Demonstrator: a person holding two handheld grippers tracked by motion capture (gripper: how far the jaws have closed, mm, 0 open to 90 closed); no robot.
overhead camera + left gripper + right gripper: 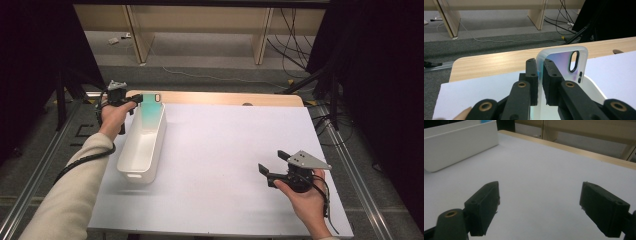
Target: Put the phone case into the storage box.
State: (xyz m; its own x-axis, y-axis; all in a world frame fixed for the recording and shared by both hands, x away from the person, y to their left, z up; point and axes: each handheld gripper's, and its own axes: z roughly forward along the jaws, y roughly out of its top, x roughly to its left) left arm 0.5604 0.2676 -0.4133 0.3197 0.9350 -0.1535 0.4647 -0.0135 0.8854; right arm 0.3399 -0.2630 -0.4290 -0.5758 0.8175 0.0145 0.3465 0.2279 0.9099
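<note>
Translucent phone case [564, 65] pinched by left fingers [549, 75] | right fingers [484, 205] wide | bin [142, 150]

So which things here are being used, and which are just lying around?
In use:
- left gripper, shut on the phone case
- phone case, held over the white bin

Lying about:
- right gripper, open, nothing in it
- cables on the floor
</note>
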